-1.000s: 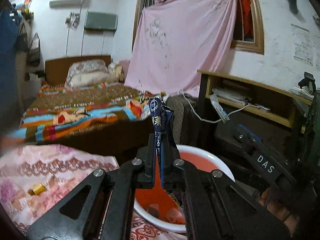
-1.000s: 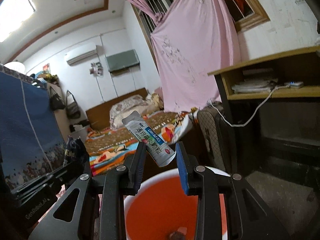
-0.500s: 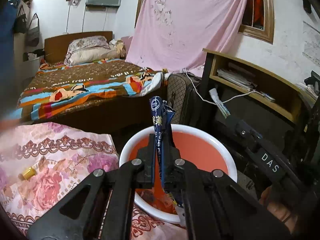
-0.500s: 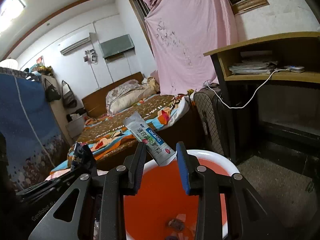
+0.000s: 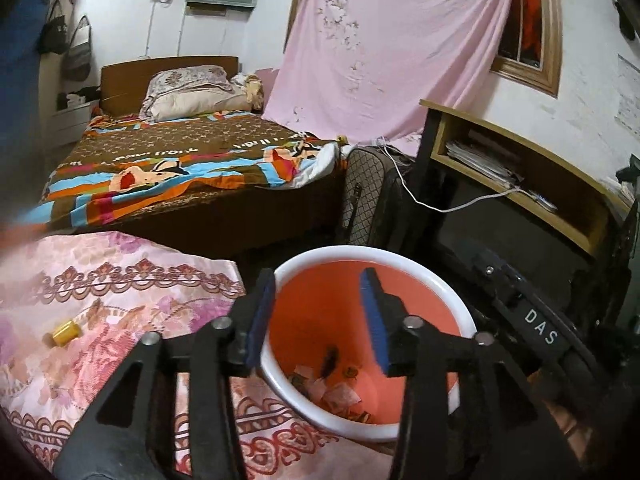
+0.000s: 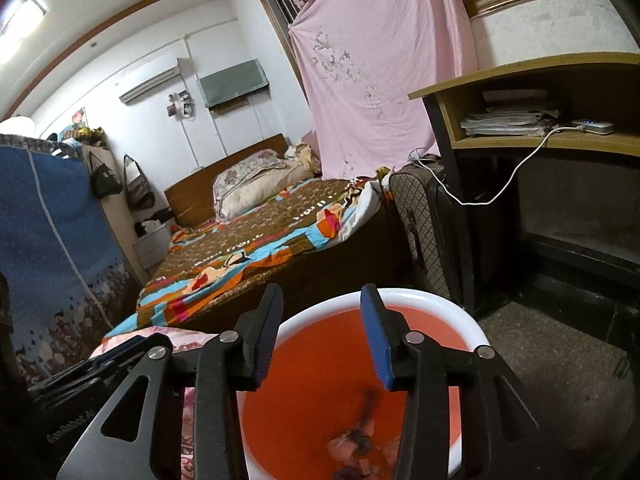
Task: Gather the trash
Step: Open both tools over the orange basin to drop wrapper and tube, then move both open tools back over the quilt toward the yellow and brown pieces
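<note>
While both tools hang over the bin, neither is carrying anything. Left gripper (image 5: pixel 318 316) has its blue pads spread wide w/ nothing between them, and the right gripper (image 6: pixel 322 334) is the same: fingers apart, gap bare. Both sit right above the mouth of the orange bin (image 5: pixel 404 258), which stands off the right edge of the table, just beside its floral cloth (image 5: pixel 120 304).

Down at the bottom of the bin there's a small heap of trash (image 5: pixel 332 390): paper scraps, wrappers, plus a dark piece (image 5: pixel 329 360) higher up against the inner wall, maybe mid-drop, can't tell. From the right wrist view the same pile (image 6: pixel 360 446) is blurred, so no telling what's what.

So, by my read, a good part of the collecting is done; stuff is in the bin and both tools are free for the next pick.

What's left: one small yellow cylinder (image 5: pixel 64 332), cap or spool, too small to say, lying on the cloth toward the table's left edge, well apart from the bin. Prob. the next bit to fetch, and the left tool is nearer to it. Rest of the tabletop is only partly in view, so there could be more past the frame edge.
</note>
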A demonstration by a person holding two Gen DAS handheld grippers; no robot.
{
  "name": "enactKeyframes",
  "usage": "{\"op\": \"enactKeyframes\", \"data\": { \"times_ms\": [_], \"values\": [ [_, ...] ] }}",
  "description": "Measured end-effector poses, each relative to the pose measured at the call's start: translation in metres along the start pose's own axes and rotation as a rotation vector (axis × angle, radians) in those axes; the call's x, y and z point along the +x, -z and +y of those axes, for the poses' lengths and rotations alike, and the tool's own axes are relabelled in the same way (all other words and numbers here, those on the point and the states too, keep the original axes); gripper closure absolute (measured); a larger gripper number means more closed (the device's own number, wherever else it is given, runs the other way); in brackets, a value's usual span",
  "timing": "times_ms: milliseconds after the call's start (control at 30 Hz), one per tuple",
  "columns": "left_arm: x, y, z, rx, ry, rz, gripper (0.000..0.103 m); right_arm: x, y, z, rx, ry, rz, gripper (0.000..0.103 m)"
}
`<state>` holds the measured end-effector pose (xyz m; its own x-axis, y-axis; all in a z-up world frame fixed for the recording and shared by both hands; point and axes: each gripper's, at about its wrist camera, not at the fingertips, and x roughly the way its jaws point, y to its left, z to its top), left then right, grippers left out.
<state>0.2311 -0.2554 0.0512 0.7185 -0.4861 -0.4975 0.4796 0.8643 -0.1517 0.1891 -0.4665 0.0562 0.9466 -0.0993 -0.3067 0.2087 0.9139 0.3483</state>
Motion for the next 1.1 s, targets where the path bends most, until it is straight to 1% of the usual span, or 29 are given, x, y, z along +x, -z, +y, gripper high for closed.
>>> {"op": "enactKeyframes", "data": {
  "times_ms": [33, 100, 133, 200, 333, 400, 467, 567, 600, 633, 667, 700, 733, 767, 833, 1100],
  "values": [
    [-0.003, 0.000, 0.003, -0.007, -0.009, -0.006, 0.066, 0.000, 0.000, 0.001, -0.001, -0.004, -0.003, 0.060],
    [-0.007, -0.001, 0.008, -0.011, -0.027, -0.018, 0.058, -0.002, 0.000, 0.003, -0.007, -0.013, -0.012, 0.058],
    [-0.010, -0.001, 0.011, -0.014, -0.039, -0.027, 0.056, -0.003, 0.000, 0.005, -0.012, -0.015, -0.017, 0.056],
    [-0.017, -0.002, 0.017, -0.023, -0.065, -0.049, 0.047, -0.004, 0.000, 0.009, -0.026, -0.019, -0.029, 0.054],
    [-0.029, -0.003, 0.031, -0.051, -0.097, -0.086, 0.040, -0.008, -0.001, 0.018, -0.045, -0.031, -0.056, 0.051],
    [-0.034, -0.003, 0.037, -0.063, -0.112, -0.100, 0.036, -0.010, -0.001, 0.021, -0.054, -0.035, -0.072, 0.046],
    [-0.040, -0.003, 0.043, -0.078, -0.128, -0.121, 0.034, -0.012, -0.002, 0.026, -0.064, -0.041, -0.095, 0.034],
    [-0.048, -0.003, 0.052, -0.099, -0.144, -0.146, 0.031, -0.016, -0.002, 0.034, -0.085, -0.054, -0.126, 0.031],
    [-0.051, -0.003, 0.055, -0.107, -0.147, -0.154, 0.028, -0.017, -0.002, 0.036, -0.094, -0.060, -0.136, 0.030],
    [-0.054, -0.002, 0.059, -0.119, -0.156, -0.168, 0.026, -0.018, -0.002, 0.038, -0.103, -0.065, -0.146, 0.026],
    [-0.056, -0.002, 0.061, -0.127, -0.165, -0.180, 0.021, -0.018, -0.002, 0.040, -0.109, -0.070, -0.154, 0.021],
    [-0.059, -0.001, 0.064, -0.135, -0.176, -0.194, 0.015, -0.019, -0.002, 0.042, -0.114, -0.077, -0.164, 0.019],
    [-0.062, 0.000, 0.067, -0.143, -0.189, -0.209, 0.012, -0.020, -0.001, 0.043, -0.117, -0.083, -0.172, 0.014],
    [-0.066, 0.001, 0.070, -0.152, -0.203, -0.227, 0.012, -0.021, -0.001, 0.045, -0.119, -0.090, -0.184, 0.006],
    [-0.073, 0.004, 0.079, -0.166, -0.221, -0.251, 0.012, -0.024, 0.000, 0.048, -0.121, -0.108, -0.209, 0.000],
    [-0.091, 0.010, 0.102, -0.194, -0.286, -0.293, 0.012, -0.029, 0.002, 0.067, -0.141, -0.186, -0.256, 0.000]
  ]
}}
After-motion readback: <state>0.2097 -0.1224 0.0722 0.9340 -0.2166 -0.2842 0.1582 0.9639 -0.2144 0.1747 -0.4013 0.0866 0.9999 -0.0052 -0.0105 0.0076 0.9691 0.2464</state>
